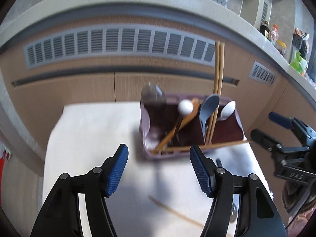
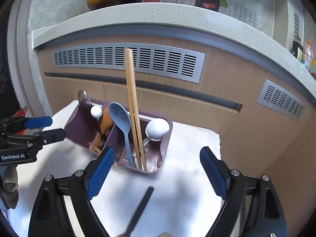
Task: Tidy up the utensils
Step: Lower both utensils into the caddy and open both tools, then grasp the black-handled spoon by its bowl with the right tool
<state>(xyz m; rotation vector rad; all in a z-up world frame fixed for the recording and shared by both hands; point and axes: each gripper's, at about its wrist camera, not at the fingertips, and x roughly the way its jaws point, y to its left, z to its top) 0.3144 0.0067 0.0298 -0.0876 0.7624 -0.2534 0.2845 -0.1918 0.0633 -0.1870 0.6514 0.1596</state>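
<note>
utensils stand in one mauve utensil caddy [image 1: 240, 127] on a white cloth [image 1: 88, 130], two compartments showing; places below are given from the caddy, left to right.

- left gripper [image 1: 159, 169]: short of the caddy's near wall, jaws well apart, nothing between the blue pads; also seen from the right wrist view at the caddy's left [image 2: 49, 128].
- steel spoon [image 1: 152, 94]: one, far left corner, bowl up; blurred, handle hidden.
- white round-ended utensil [image 1: 185, 107]: one, left compartment; dark stem partly hidden.
- wooden spoon [image 1: 189, 114]: one, leaning in the left compartment, lower end hidden.
- blue spoon [image 2: 120, 118]: one, right compartment by the divider, bowl up.
- upright chopsticks [image 2: 131, 98]: two, together in the right compartment, tips hidden at the bottom.
- white spoon [image 2: 157, 128]: one, right compartment, handle mostly hidden.
- loose chopstick across the near rim [image 1: 207, 145]: one, lying slantwise.
- chopstick on the cloth [image 1: 173, 213]: one, nearer than the caddy, cut off behind a finger.
- dark handle [image 2: 140, 209]: one, on the cloth before the caddy; blurred, its end cut off at the frame edge.
- right gripper [image 2: 158, 162]: before the caddy's near right corner, jaws wide, holding nothing.
</note>
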